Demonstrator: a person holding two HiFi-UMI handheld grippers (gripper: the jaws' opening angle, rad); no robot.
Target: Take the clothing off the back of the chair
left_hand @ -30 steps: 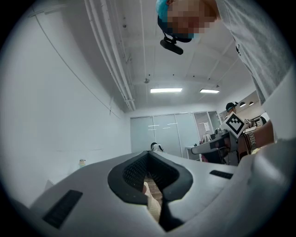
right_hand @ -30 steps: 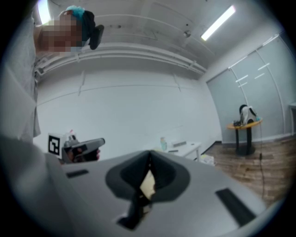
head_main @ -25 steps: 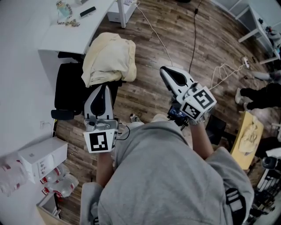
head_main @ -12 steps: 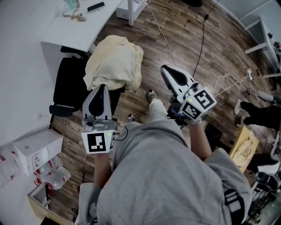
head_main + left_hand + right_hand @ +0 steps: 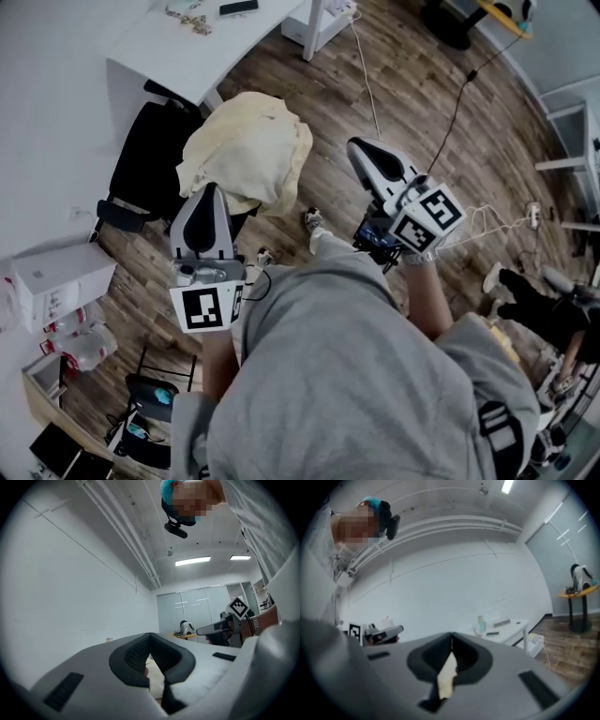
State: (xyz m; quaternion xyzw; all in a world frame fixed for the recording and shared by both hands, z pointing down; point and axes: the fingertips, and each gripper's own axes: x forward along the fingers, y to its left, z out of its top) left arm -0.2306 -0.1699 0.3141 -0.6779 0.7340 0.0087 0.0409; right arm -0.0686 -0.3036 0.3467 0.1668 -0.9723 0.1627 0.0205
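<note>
Head view shows the cream clothing (image 5: 248, 150) draped over the back of the black chair (image 5: 141, 167), by the desk (image 5: 178, 49) edge. Left gripper (image 5: 208, 192) and right gripper (image 5: 358, 148) are both closed on nothing. Their own views only catch a cream sliver behind the tips.
</note>
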